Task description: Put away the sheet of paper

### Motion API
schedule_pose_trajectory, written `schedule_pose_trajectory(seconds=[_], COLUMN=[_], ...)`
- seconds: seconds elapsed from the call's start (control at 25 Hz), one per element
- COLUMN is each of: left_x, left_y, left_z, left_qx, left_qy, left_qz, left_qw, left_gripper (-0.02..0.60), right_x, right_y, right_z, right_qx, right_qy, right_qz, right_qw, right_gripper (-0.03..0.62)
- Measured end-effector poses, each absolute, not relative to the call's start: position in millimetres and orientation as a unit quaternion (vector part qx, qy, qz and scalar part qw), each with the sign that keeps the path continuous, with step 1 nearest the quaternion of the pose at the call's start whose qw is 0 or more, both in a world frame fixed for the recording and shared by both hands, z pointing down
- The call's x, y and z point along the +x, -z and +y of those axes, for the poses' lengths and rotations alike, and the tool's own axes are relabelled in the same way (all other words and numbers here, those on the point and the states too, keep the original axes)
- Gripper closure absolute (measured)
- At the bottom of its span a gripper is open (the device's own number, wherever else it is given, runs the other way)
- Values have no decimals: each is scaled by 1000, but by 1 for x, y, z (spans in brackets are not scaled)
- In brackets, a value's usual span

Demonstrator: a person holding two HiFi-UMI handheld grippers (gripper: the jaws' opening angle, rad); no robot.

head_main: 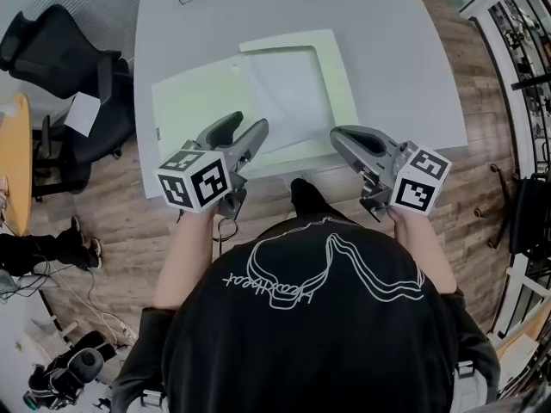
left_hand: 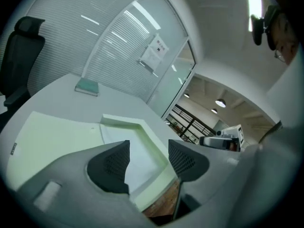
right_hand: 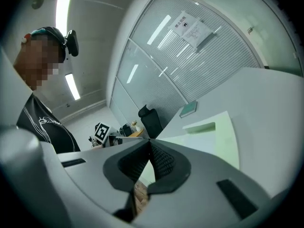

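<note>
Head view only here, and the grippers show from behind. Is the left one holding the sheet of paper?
Observer: No. The left gripper has its jaws apart with nothing between them; the sheet lies in the green folder beyond.
Operator: And the right one?
Observer: The right gripper has its jaws closed together, empty.
Operator: Anything ahead of them?
Observer: A glass wall with a notice stuck on it.

The table [head_main: 405,76] lies free right of the folder [head_main: 198,101]; a chair [head_main: 60,58] crowds its left.
</note>
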State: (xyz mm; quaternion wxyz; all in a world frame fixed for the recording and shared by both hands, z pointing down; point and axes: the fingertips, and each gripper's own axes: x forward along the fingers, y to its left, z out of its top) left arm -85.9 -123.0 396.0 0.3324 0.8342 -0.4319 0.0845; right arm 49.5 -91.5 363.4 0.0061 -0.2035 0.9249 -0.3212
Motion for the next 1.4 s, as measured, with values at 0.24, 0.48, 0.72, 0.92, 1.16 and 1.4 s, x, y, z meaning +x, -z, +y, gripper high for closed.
schedule_pose_trajectory(seconds=[0.24, 0.48, 0.72, 0.92, 1.16, 1.4], left_x=[-76, -56, -42, -37, -29, -23], left_y=[-346, -313, -295, -297, -295, -283], left_z=[-71, -25, 13, 28, 40, 51], left_qx=[868, 898, 922, 923, 925, 930], left_qy=[-48, -50, -65, -73, -65, -56], left_qz=[-396, -357, -327, -330, -323, -316], left_qw=[295, 254, 198, 186, 188, 180], left_gripper=[327, 461, 558, 566, 570, 571], right_x=[39, 37, 31, 33, 38, 40], right_y=[-332, -312, -300, -304, -304, -292], right_z=[-56, -20, 7, 22, 33, 43], right_qx=[-189, -175, -165, -170, -178, -174], right_qy=[261, 228, 209, 201, 198, 185], right_qz=[947, 958, 964, 965, 964, 967], right_qw=[8, 19, 23, 6, 7, 13], right_gripper=[585, 585, 585, 585, 585, 585])
